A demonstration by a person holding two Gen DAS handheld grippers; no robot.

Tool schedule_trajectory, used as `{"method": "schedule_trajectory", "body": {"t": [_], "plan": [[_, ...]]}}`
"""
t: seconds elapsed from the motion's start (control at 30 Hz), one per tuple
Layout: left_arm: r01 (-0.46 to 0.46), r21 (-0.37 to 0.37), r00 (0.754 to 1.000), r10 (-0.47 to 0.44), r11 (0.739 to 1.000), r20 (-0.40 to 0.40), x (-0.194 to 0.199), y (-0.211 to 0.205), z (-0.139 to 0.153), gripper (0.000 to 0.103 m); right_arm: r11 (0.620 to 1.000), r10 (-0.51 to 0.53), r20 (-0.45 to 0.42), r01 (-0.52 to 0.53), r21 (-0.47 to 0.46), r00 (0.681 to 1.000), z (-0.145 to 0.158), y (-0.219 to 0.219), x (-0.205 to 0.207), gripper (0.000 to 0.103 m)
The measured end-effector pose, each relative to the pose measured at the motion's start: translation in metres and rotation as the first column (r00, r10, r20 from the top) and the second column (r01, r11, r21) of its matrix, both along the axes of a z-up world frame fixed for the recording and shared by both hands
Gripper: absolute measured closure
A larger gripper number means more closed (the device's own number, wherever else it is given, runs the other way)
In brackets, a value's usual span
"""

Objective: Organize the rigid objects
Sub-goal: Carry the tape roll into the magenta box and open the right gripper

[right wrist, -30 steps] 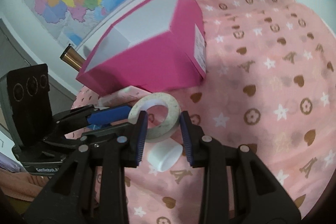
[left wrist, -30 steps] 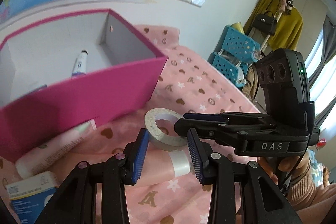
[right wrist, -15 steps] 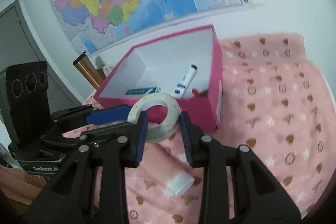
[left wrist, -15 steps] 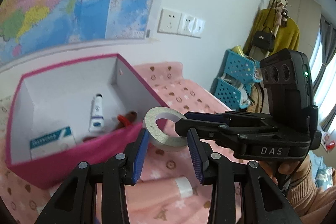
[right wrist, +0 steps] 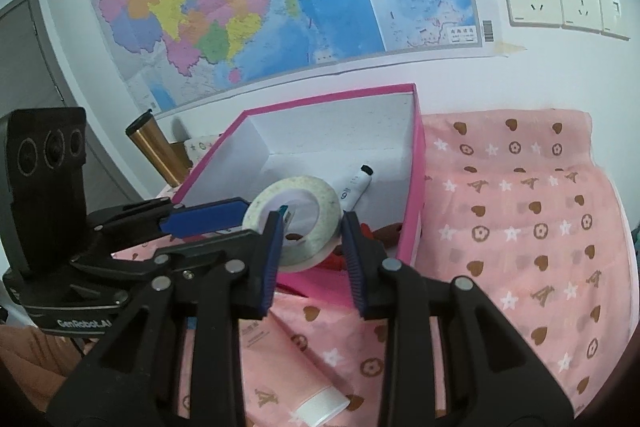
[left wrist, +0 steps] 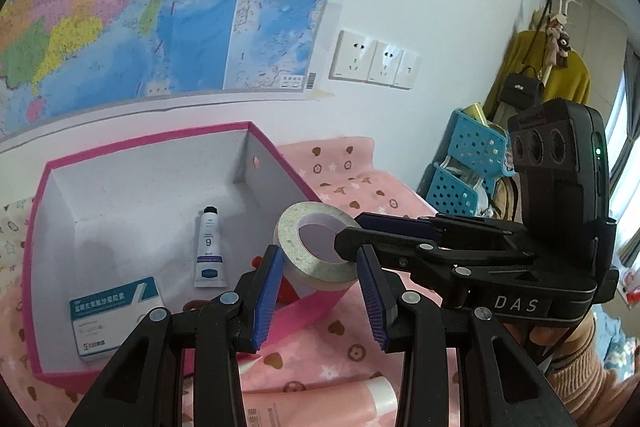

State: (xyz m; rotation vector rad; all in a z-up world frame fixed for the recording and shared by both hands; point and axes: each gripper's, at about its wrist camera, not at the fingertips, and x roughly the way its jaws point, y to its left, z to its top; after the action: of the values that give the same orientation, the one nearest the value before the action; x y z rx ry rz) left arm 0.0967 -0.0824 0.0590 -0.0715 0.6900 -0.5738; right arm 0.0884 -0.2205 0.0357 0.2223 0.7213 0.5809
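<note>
Now carrying tape roll [left wrist: 316, 251] clamped by both tools [left wrist: 320, 291] [right wrist: 310, 251]; advise level lowering into pink box [left wrist: 40, 211], clear of rim

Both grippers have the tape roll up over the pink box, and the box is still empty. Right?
Not empty. The left wrist view shows a white tube, a blue-and-white carton and something red already in the pink box. The rest holds: left gripper and right gripper both hold the tape roll over its near edge.
</note>
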Motion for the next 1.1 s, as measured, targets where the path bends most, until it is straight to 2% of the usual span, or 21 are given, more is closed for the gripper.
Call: {"method": "schedule_trajectory", "body": {"t": [0.77,1.1], "plan": [[-0.030,0.002,0.999,0.030,1.000,-0.037,0.022,-0.001,-0.010,0.065,0.999,-0.023,-0.035,0.022,-0.029,0.999,-0.011,0.003,0.027,0.072],[-0.058,-0.003,0.995,0.057,0.998,-0.082,0.042,0.001,-0.020,0.065,0.997,-0.056,-0.050,0.053,-0.057,0.997,-0.016,0.006,0.043,0.073]]}}
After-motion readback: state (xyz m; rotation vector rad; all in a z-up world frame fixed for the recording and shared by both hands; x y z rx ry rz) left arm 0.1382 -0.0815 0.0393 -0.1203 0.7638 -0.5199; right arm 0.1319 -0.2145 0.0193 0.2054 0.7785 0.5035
